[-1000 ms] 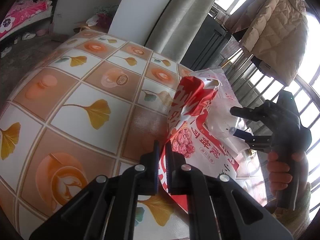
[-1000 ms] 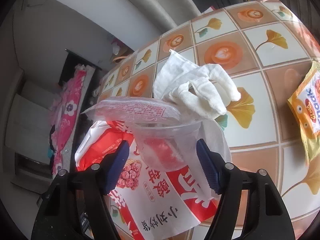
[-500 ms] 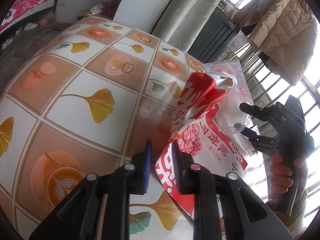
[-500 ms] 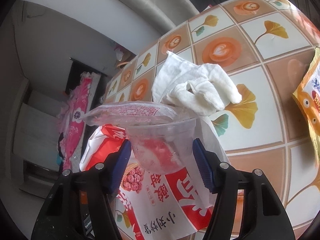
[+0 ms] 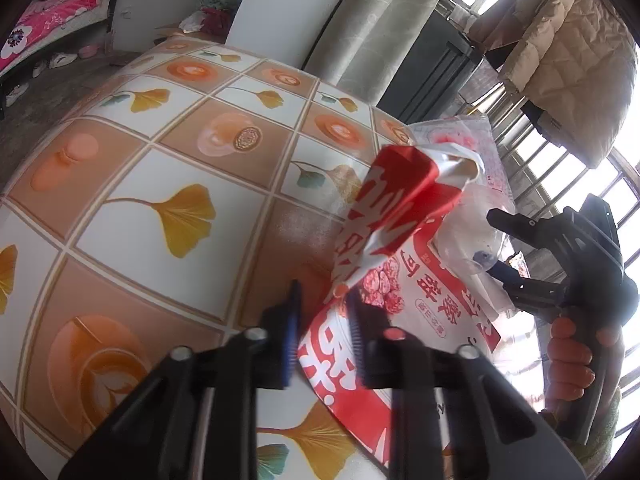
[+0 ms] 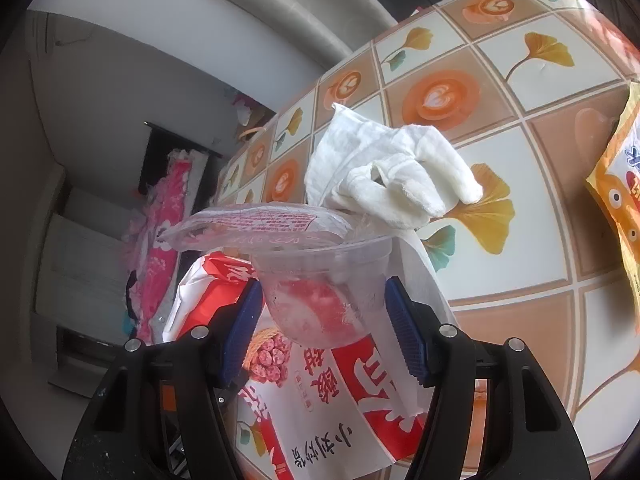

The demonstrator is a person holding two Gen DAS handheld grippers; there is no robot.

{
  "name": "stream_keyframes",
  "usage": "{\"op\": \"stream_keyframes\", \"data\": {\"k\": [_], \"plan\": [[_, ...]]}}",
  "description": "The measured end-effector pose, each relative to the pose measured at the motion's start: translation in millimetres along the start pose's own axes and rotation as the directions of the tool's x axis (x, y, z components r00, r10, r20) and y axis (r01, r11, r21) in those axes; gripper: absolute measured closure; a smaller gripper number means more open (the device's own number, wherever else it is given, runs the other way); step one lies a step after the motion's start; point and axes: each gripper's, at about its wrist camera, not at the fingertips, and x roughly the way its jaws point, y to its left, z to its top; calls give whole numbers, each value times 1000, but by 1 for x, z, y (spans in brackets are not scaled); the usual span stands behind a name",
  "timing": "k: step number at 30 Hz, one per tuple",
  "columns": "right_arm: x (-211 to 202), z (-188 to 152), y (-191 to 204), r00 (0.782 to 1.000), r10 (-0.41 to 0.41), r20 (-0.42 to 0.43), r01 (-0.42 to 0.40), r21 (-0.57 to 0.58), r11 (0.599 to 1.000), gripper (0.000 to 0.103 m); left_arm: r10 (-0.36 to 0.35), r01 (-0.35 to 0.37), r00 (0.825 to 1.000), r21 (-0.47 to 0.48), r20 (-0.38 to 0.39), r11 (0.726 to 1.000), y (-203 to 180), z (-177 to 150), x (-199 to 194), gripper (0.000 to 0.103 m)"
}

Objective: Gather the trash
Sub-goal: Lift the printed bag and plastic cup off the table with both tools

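A red and white snack bag (image 5: 384, 264) lies crumpled on the patterned table; it also shows in the right wrist view (image 6: 320, 400). My left gripper (image 5: 322, 332) is open, its jaws either side of the bag's edge without pinching it. My right gripper (image 6: 324, 332) is shut on a clear plastic cup (image 6: 316, 292) with a peeled film lid and red residue, held just above the bag. The cup (image 5: 468, 216) and right gripper (image 5: 520, 248) show in the left wrist view too. A crumpled white tissue (image 6: 384, 176) lies on the table behind the cup.
An orange snack packet (image 6: 616, 208) lies at the right edge of the table (image 6: 520, 152). A grey curtain (image 5: 360, 32), a black cabinet and a hanging beige coat (image 5: 560, 52) stand beyond the table. A window grille is at the right.
My left gripper has opened and let go of the bag's edge, and has drawn back a little. The right gripper still holds the cup, nearly unmoved.
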Motion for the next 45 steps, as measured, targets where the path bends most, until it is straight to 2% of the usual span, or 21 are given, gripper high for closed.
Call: {"op": "stream_keyframes", "data": {"k": [9,20,31,45], "plan": [[-11,-10,3,1000,11,0,-11,-18,1000,44,-31,31,999,25,35,999,-12,2,-20,99],[-45,-19,11,999,35,25,-34,-60,998,44,-73,69,995,54,75,996,-32,1,-55,101],[-74,-30,5,996,79,39,-76,-61,995,44,-48,32,987,105,152,994,-49,-10,-102,102],[-120,-48,11,987,147,70,-141,-84,986,44,-29,-20,968,191,248,981,-82,-27,-153,102]]}}
